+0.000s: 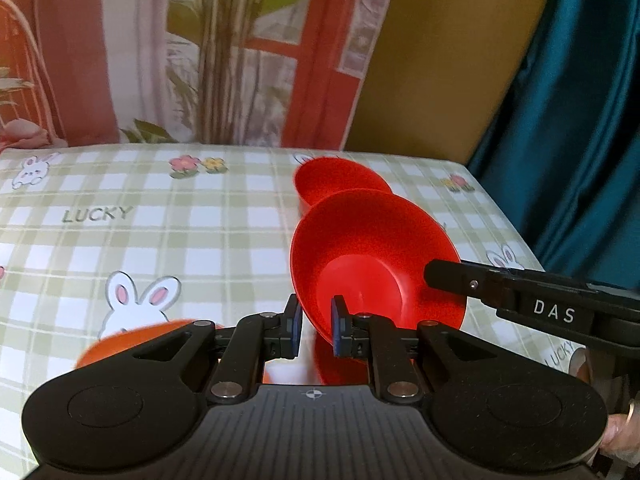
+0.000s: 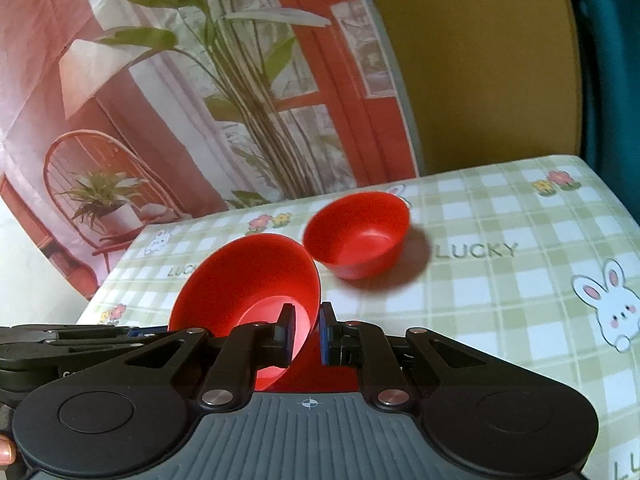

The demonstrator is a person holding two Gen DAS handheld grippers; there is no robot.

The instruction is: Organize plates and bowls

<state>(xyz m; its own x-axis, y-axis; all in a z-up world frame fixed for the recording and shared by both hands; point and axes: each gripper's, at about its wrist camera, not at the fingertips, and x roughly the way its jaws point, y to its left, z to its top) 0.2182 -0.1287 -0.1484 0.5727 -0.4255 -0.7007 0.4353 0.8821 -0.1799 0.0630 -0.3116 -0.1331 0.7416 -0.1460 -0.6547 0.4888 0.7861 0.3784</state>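
Observation:
A red bowl [image 1: 372, 256] is held tilted above the checked tablecloth by both grippers. My left gripper [image 1: 317, 326] is shut on its near rim. My right gripper [image 2: 307, 330] is shut on the opposite rim of the same bowl [image 2: 248, 280]; its finger shows in the left wrist view [image 1: 452, 278] at the bowl's right edge. A second red bowl [image 1: 340, 178] stands upright on the table behind it, also in the right wrist view [image 2: 358, 234]. An orange dish [image 1: 132, 340] lies under my left gripper's body, mostly hidden.
The table [image 1: 140, 216] has a green checked cloth with rabbits and "LUCKY" print. A printed backdrop [image 2: 200, 100] hangs at its far edge. A teal curtain [image 1: 580, 120] hangs past the table's right edge.

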